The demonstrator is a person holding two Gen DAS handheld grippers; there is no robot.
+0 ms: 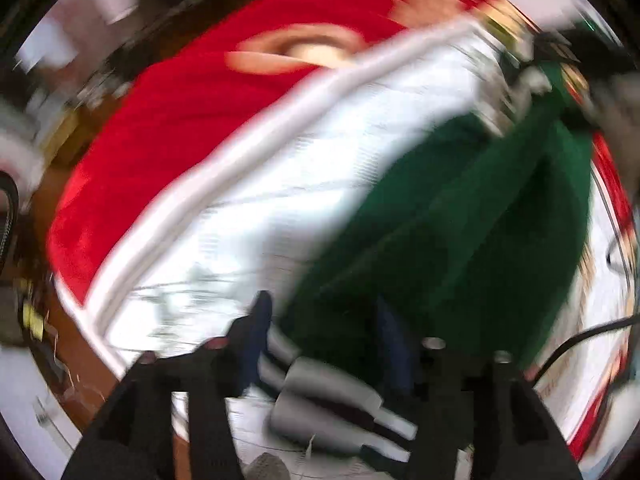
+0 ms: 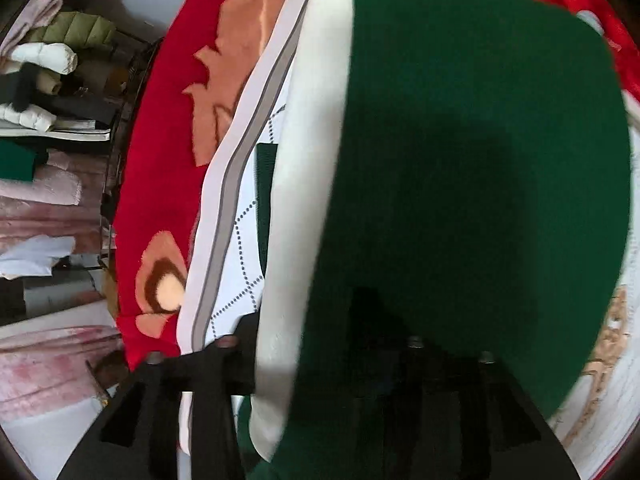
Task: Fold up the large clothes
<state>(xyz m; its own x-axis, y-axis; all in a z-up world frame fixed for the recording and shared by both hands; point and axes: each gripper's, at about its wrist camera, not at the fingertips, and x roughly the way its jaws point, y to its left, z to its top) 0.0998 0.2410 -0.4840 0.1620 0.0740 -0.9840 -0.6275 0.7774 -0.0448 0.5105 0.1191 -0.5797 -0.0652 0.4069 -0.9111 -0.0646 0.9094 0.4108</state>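
Observation:
A dark green garment (image 1: 472, 216) with a white inner side hangs over a white quilted bed. In the blurred left wrist view my left gripper (image 1: 324, 320) has green cloth between its fingers, and the cloth stretches up to the right toward my right gripper (image 1: 560, 68). In the right wrist view the green garment (image 2: 460, 140) fills the middle, with its white lining (image 2: 304, 160) on the left. It drapes over my right gripper (image 2: 320, 316), whose left finger (image 2: 248, 332) shows and whose right finger is hidden.
A red blanket with peach flowers (image 2: 168, 152) lies along the bed's far edge beside the white quilt (image 2: 240, 272). A rack of folded clothes (image 2: 52, 80) stands at the left. A brown floor (image 1: 92, 376) shows at lower left.

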